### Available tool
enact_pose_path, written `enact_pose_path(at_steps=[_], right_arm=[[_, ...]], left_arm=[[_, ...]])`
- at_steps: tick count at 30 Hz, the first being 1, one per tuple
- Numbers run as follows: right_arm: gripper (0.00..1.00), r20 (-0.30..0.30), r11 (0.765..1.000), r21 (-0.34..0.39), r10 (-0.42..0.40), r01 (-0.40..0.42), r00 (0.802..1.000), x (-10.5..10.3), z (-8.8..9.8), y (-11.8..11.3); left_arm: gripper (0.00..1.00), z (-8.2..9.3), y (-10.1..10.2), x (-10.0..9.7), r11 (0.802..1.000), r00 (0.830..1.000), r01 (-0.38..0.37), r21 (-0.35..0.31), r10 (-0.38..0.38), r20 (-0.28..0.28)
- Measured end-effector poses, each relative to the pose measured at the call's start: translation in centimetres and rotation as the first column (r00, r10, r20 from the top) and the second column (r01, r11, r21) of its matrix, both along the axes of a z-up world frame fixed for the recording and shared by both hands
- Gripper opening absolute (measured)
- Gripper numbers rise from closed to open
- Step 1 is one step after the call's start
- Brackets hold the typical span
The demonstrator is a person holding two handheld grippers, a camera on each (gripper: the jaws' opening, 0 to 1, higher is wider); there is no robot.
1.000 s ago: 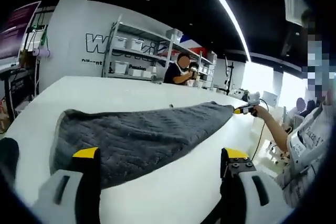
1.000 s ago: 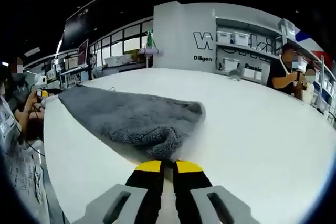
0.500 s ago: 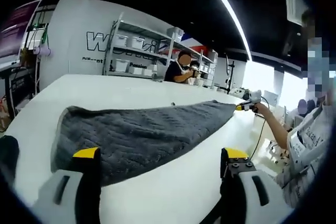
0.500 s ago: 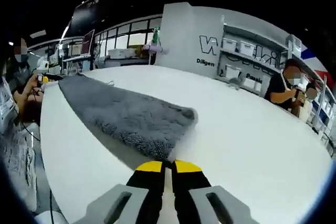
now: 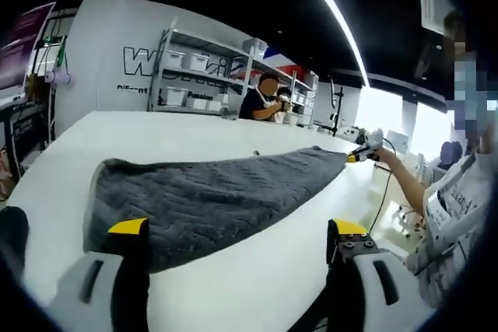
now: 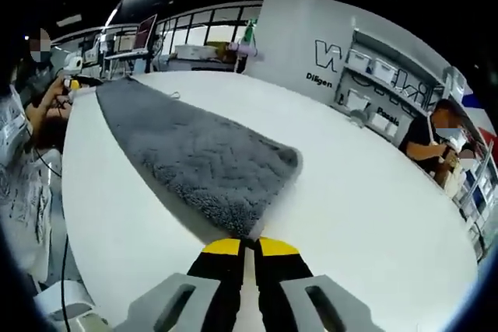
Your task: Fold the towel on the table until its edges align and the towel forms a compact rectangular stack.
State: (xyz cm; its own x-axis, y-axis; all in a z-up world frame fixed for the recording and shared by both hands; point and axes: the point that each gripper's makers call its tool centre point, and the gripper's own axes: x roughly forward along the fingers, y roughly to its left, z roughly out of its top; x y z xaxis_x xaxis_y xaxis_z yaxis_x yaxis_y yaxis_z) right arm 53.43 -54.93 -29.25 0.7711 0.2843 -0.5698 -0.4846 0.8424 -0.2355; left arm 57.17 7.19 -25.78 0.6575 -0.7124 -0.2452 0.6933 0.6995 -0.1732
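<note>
The grey towel [image 6: 204, 162] is being stretched long across the white table [image 6: 373, 200], one corner being pinched by the right gripper [image 6: 242, 248]. The left gripper [image 5: 237, 232] is being held wide open, so that loose end is probably risking being dragged crooked.

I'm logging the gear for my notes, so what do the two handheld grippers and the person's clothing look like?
The left gripper and the right gripper look alike: pale grey bodies with slotted openings, black jaws and yellow tips. In the left gripper view the person wears a white shirt with dark print, and a thin dark cable hangs under the far hand.
</note>
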Motion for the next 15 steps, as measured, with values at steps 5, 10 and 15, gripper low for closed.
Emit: enact_pose_path(at_steps=[5, 10, 15], right_arm=[[0.06, -0.010, 0.999, 0.005, -0.039, 0.039, 0.999, -0.4, -0.3, -1.0], [0.13, -0.019, 0.995, -0.022, -0.102, 0.102, 0.995, -0.8, -0.4, -1.9], [0.33, -0.027, 0.989, -0.030, -0.146, 0.146, 0.989, -1.8, 0.1, -2.5]], left_arm=[[0.99, -0.3, -0.3, -0.3, 1.000, 1.000, 0.015, -0.006, -0.015, -0.005], [0.99, -0.4, -0.4, -0.5, 1.000, 1.000, 0.020, -0.003, -0.020, -0.007], [0.99, 0.0, -0.4, -0.3, 0.999, 1.000, 0.019, -0.027, -0.019, -0.002]])
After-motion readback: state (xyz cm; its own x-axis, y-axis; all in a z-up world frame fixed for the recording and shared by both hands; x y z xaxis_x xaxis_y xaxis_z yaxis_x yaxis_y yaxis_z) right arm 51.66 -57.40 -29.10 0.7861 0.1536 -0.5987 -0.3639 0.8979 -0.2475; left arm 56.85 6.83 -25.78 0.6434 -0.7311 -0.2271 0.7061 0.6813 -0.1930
